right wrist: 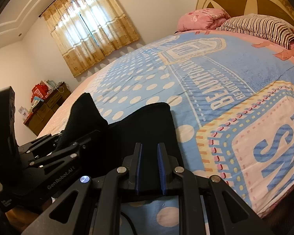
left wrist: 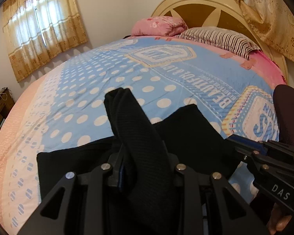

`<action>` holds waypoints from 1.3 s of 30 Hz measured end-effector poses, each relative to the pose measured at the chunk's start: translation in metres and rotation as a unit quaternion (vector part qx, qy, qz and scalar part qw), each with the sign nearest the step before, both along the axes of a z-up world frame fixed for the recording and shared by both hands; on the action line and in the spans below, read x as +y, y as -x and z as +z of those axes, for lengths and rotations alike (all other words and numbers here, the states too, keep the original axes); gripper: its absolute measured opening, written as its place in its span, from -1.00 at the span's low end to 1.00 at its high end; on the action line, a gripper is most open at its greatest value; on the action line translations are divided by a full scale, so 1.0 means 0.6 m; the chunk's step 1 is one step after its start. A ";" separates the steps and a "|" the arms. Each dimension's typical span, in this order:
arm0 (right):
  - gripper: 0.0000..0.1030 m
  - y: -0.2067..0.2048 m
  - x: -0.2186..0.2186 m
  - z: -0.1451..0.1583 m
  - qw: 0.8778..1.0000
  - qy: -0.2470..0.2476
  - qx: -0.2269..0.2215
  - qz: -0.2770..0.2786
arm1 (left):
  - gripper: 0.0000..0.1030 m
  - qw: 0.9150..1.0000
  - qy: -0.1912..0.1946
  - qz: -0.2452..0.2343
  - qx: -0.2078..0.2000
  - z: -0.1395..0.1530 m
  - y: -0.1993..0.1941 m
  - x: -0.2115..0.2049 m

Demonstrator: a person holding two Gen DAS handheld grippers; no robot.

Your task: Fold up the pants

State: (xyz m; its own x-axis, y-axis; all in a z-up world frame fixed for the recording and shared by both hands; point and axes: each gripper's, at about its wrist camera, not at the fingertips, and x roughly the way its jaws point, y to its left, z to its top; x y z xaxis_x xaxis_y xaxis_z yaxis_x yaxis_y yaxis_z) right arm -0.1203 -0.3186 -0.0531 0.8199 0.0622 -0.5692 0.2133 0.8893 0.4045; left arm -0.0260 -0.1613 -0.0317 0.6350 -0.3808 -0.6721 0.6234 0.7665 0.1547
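Bed [left wrist: 88, 82]: carries the black pants [left wrist: 188, 137], spread flat ahead of both sets of fingers.
Left gripper [left wrist: 145, 168]: fingers pinching a bunched pant fold, raised, likely to carry it over.
Right gripper [right wrist: 150, 168]: fingers spread, nothing between them, hovering over the pants' near edge.

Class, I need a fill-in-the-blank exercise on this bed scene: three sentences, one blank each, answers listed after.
1. The left tongs are shut on the ____ pants.
2. The right tongs are ____, gripping nothing.
3. Beside the pink pillow lies a ____ pillow.

Answers: black; open; striped
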 end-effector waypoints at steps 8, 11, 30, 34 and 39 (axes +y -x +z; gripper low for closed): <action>-0.67 0.001 -0.004 0.000 1.000 0.003 0.001 -0.001 | -0.39 1.000 -0.013 -0.004 0.001 -0.016 0.001 -0.016; -0.67 0.000 -0.002 -0.002 1.000 0.006 0.004 0.002 | -0.25 1.000 -0.027 -0.007 0.000 -0.028 0.002 -0.026; 0.01 0.024 -0.016 0.036 0.998 -0.045 -0.044 0.026 | 1.00 0.996 0.050 0.078 -0.001 0.074 -0.019 0.145; 0.01 -0.010 0.012 0.013 0.998 -0.048 -0.011 0.042 | 1.00 0.989 0.035 0.141 0.000 0.041 -0.042 0.183; 0.01 -0.026 0.045 -0.005 0.997 -0.038 0.020 0.061 | 1.00 0.980 0.051 0.188 0.039 0.003 -0.061 0.221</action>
State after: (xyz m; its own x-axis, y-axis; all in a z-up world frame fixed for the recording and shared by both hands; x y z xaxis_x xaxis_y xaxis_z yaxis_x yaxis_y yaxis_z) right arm -0.1048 -0.2918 -0.0559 0.7806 0.2044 -0.5907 0.1222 0.8769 0.4649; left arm 0.0108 -0.0288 -0.0299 0.6918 -0.1982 -0.6944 0.3016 0.9530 0.0285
